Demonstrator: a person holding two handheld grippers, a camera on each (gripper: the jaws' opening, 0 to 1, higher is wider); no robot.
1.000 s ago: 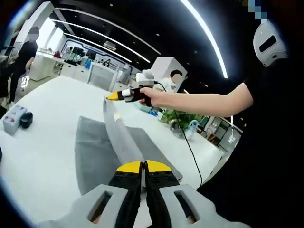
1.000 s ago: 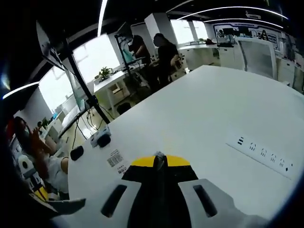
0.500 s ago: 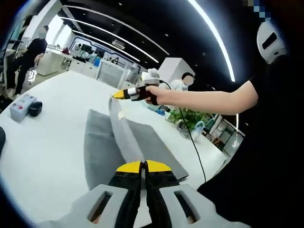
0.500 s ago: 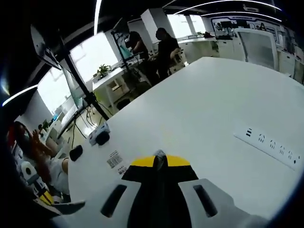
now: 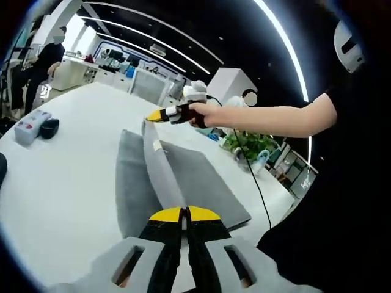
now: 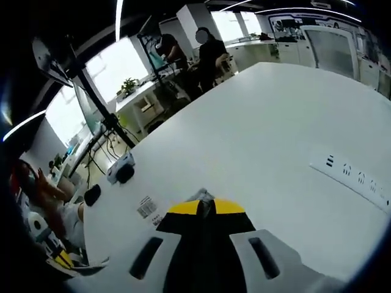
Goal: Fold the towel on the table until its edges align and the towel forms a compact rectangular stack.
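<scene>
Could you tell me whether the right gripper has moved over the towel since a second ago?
Cannot tell. In the left gripper view the right gripper sits higher against the towel than before, but the whole scene shifted with the camera.

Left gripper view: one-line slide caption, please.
Both grippers, left and right, hold a raised edge of the grey towel over the white table.

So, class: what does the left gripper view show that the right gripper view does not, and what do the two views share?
Left gripper view: the grey towel spread on the table, its edge lifted between the left gripper and the right gripper, plus a person's forearm.

Right gripper view: a flush socket strip, a barcode label and a tripod.

Shared: the white table and yellow-tipped jaws shut on towel fabric.
</scene>
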